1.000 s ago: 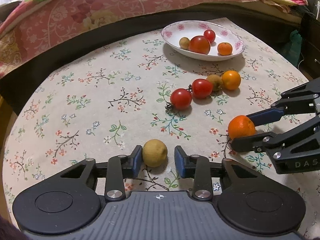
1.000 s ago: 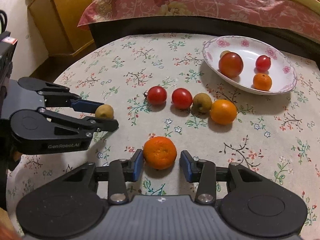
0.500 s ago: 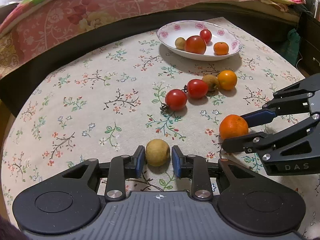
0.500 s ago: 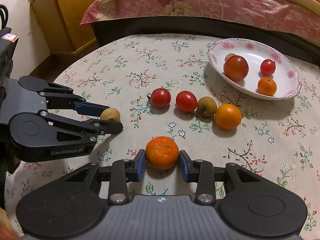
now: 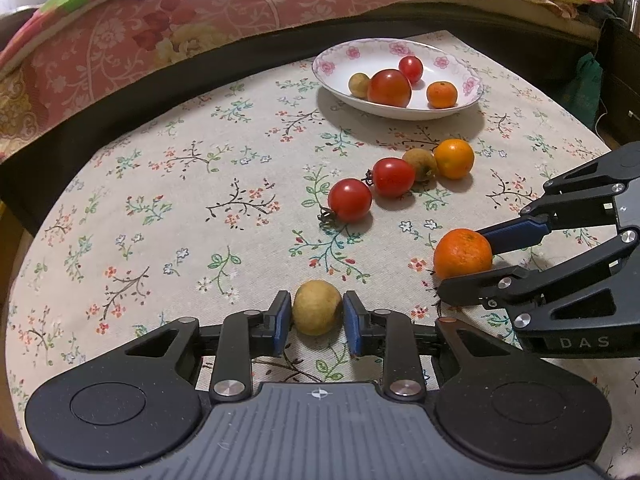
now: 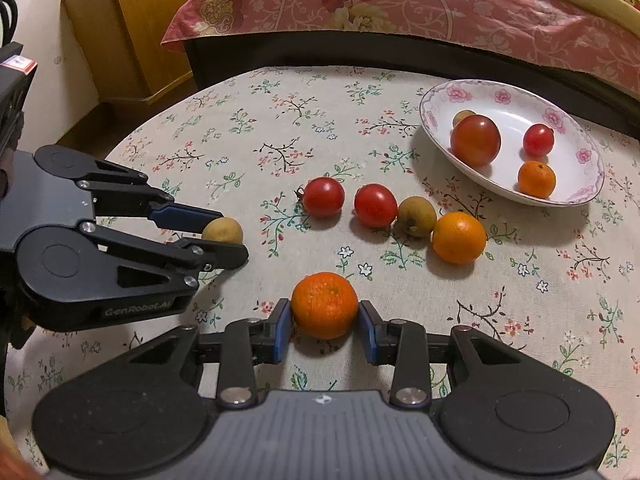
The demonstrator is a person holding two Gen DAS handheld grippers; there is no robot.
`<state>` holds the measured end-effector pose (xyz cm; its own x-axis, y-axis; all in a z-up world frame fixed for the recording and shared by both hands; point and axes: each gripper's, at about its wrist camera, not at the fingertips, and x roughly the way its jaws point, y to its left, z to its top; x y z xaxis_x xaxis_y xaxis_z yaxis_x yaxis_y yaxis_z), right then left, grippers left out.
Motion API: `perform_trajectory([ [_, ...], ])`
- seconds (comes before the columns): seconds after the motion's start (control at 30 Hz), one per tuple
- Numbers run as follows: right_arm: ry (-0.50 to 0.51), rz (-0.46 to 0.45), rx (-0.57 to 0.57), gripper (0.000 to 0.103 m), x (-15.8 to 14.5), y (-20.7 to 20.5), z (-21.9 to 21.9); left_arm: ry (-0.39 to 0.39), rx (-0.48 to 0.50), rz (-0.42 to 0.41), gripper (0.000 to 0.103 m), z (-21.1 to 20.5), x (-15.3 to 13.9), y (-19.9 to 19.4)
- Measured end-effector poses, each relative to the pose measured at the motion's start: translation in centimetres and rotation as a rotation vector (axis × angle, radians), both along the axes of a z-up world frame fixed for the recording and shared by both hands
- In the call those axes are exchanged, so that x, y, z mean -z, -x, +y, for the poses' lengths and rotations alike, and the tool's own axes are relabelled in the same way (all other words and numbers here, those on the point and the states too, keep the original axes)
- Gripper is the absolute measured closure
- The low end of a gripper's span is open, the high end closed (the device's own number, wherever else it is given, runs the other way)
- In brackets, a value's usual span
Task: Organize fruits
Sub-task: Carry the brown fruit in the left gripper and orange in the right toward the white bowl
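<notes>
Both round fruits could squirt out if the pads squeeze off-centre, rolling into the 4 loose fruits point(image 6: 394, 216) at 12 o'clock. The left tool point(image 5: 316, 316) pinches the yellow-brown fruit point(image 5: 316, 307); the right tool point(image 6: 325, 319) pinches the mandarin point(image 6: 324, 305). Both reach forward, low and level over the worktop point(image 6: 256, 128), with the bowl point(image 6: 588, 188) at 1 o'clock.

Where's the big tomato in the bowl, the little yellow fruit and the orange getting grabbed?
big tomato point(image 6: 475, 140), right wrist view, middle of its skin.
little yellow fruit point(image 5: 316, 307), left wrist view, its front face.
orange point(image 6: 324, 305), right wrist view, centre of peel.
</notes>
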<state>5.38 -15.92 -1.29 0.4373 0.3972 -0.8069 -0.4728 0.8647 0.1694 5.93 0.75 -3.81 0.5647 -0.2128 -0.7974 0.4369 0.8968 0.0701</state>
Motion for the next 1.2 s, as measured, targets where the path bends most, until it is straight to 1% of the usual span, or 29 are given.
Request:
perform_trajectory([
  [0.27, -0.002, 0.000, 0.003, 0.068, -0.1, -0.1, -0.1, 0.004, 0.019, 0.000, 0.068, -0.8, -0.1, 0.1],
  [0.67, -0.015, -0.028, 0.030, 0.068, -1.2, -0.2, -0.9, 0.020, 0.041, -0.032, 0.068, -2.6, -1.4, -0.2],
  [0.97, -0.024, -0.037, 0.066, 0.068, -1.6, -0.5, -1.9, 0.030, 0.051, -0.036, 0.068, -3.2, -1.6, -0.5],
  [1.2, -0.029, -0.053, 0.097, 0.068, -2.1, -1.0, -2.8, 0.045, 0.056, -0.054, 0.068, -3.9, -2.4, -1.1],
])
